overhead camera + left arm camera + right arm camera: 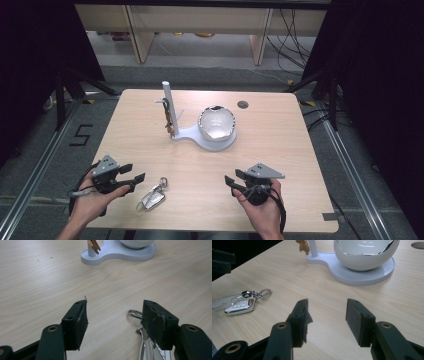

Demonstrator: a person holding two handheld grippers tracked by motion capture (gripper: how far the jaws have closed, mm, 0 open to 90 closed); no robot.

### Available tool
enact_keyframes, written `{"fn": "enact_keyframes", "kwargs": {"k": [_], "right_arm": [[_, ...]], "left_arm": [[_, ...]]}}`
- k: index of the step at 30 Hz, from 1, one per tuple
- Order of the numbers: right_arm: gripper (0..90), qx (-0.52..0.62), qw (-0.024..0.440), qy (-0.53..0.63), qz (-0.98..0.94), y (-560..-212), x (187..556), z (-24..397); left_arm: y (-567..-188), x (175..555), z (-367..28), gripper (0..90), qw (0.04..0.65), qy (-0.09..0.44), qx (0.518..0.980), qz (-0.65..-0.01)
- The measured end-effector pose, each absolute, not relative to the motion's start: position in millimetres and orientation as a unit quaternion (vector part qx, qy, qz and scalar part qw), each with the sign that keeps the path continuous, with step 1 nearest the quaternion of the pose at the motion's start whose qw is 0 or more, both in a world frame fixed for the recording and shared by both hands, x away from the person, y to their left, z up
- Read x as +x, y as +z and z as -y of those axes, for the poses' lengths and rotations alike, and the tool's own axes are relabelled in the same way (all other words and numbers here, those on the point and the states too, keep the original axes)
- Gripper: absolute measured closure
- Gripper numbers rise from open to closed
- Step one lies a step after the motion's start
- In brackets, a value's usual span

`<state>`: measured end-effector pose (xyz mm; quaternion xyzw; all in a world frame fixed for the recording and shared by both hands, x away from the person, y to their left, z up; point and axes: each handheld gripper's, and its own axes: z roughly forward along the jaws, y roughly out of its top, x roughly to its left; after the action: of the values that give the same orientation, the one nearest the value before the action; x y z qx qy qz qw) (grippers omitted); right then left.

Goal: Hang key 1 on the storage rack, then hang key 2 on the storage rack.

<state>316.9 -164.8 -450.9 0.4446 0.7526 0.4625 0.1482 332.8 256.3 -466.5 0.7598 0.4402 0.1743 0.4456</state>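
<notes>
Car key (pixel 150 350): in the left gripper view, most of it hides behind the right jaw and the bottom edge cuts it off.
Bowl (pixel 365 253): the top edge cuts off its upper part in the right gripper view.
Post (pixel 91 248): cut off at the top in the left gripper view.
Brown tag (pixel 170 126): too small to tell what it is.

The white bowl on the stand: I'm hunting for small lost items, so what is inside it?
In the high view the white bowl tilts its silver-rimmed opening toward the camera; the glossy inner wall looks bare. Its lowest part lies behind the rim, so something small there would be hidden.
</notes>
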Motion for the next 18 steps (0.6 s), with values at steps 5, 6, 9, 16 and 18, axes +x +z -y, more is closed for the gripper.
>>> {"fn": "enact_keyframes", "kwargs": {"k": [5,6,9,16,18], "right_arm": [[53.4,0.449,0.150,0.458,-0.753,-450,316,163],[53.3,0.442,0.159,0.457,-0.756,-450,317,164],[53.3,0.441,0.159,0.458,-0.755,-451,317,164],[53.3,0.456,0.145,0.461,-0.747,-449,317,164],[53.3,0.445,0.149,0.462,-0.752,-448,320,164]], "left_arm": [[-464,331,-256,38.4,0.448,0.170,0.757,-0.445],[-463,332,-255,38.2,0.446,0.168,0.759,-0.445],[-462,332,-253,37.8,0.447,0.168,0.756,-0.448],[-460,330,-246,37.4,0.447,0.164,0.763,-0.437],[-459,329,-244,37.4,0.448,0.162,0.764,-0.435]]}}
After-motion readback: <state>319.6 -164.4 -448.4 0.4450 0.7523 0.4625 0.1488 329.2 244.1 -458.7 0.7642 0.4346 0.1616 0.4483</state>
